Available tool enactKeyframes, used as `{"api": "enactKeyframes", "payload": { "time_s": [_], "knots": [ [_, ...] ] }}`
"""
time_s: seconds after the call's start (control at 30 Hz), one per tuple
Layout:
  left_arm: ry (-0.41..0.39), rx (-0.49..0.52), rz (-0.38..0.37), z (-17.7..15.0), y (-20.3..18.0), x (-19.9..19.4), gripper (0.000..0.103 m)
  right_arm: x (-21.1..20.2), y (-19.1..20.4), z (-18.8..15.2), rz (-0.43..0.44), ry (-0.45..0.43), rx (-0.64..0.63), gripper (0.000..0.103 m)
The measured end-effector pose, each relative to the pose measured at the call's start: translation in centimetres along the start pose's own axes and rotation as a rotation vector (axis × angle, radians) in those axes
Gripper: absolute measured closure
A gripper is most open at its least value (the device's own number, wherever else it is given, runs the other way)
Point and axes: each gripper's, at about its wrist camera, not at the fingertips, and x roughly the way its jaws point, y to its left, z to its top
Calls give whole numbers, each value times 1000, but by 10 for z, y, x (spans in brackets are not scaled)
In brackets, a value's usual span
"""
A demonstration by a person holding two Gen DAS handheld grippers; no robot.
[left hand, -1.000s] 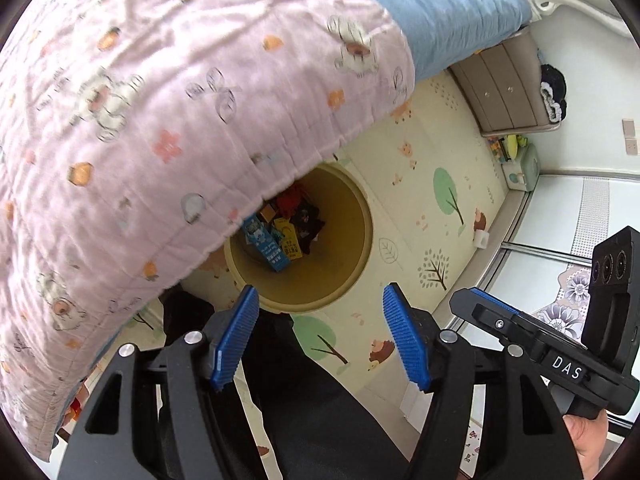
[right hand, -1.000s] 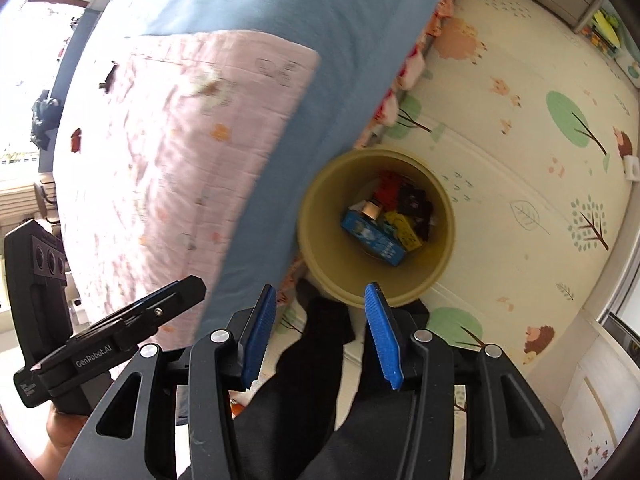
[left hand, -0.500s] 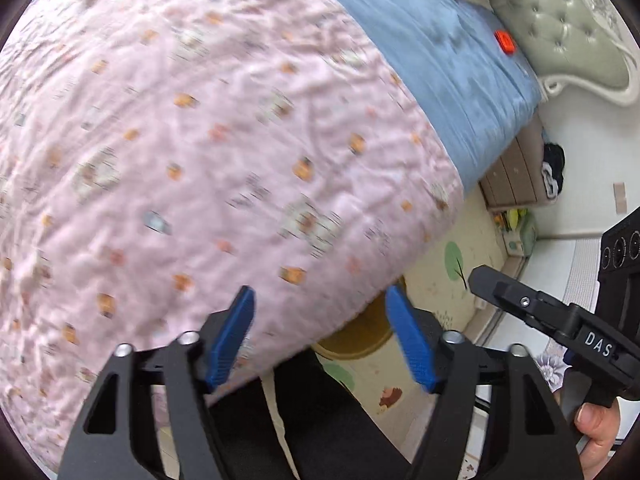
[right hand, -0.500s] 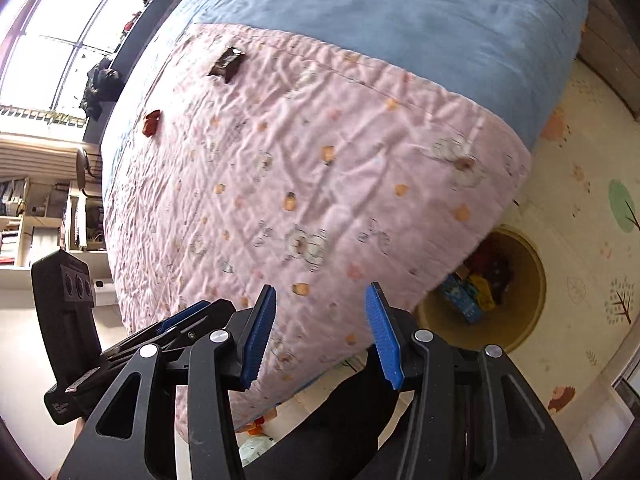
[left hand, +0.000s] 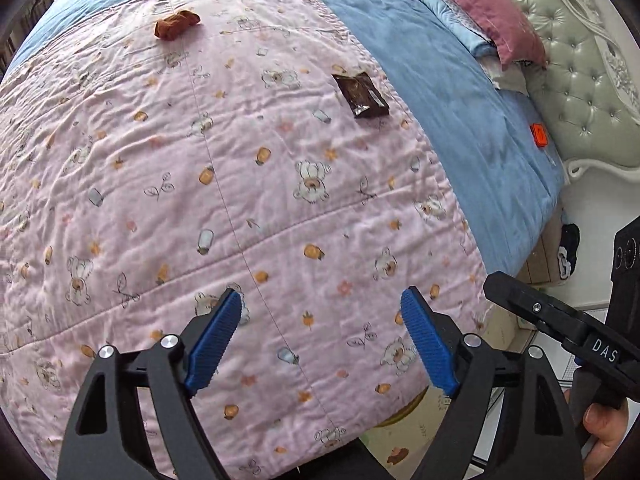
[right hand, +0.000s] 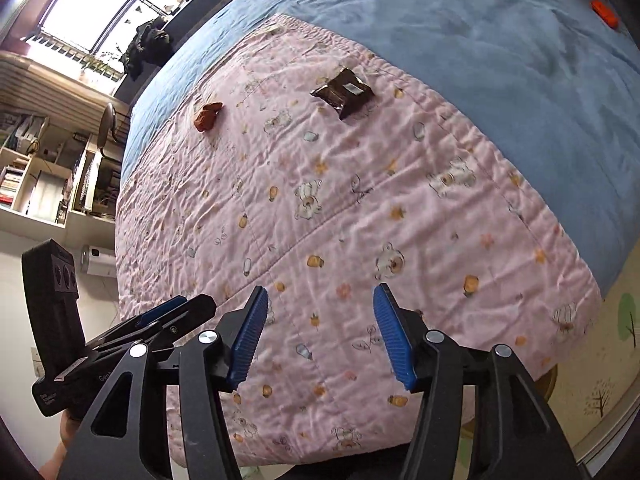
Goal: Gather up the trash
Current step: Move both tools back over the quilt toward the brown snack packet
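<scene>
A dark brown snack wrapper (left hand: 362, 95) (right hand: 343, 92) lies flat on the pink quilt (left hand: 248, 184) (right hand: 340, 216), near its far right part. A crumpled reddish-brown wrapper (left hand: 176, 26) (right hand: 207, 116) lies farther away to the left. A small orange item (left hand: 539, 135) (right hand: 605, 11) rests on the blue bedcover. My left gripper (left hand: 322, 310) hovers over the quilt's near part, jaws opening, nothing between them. My right gripper (right hand: 320, 304) hangs beside it over the same near edge, jaws opening and empty. Only a sliver of the yellow bin's rim (left hand: 400, 414) (right hand: 548, 380) shows under the quilt's edge.
Pillows (left hand: 480, 12) and a padded grey headboard (left hand: 580, 80) stand at the bed's right end. A patterned play mat (right hand: 600, 380) covers the floor beside the bed. Shelves (right hand: 36, 168) and a window (right hand: 92, 4) lie beyond the bed's far side.
Both grippers rose from over the yellow bin to above the quilt; the bin slid almost out of sight. Both pairs of jaws stand wider. The wrappers on the bed came into view.
</scene>
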Motion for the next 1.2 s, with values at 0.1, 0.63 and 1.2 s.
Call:
{"api": "enactKeyframes", "payload": {
  "time_s": [0.1, 0.63, 1.2],
  "knots": [
    [-5, -10, 20, 20, 3, 7, 21, 13, 5, 30, 3, 0, -36, 43],
    [24, -95, 76, 141, 8, 91, 20, 115, -5, 183, -35, 75, -187, 35],
    [53, -174, 92, 196, 51, 140, 20, 228, -15, 241, -200, 161, -292, 37]
  ]
}}
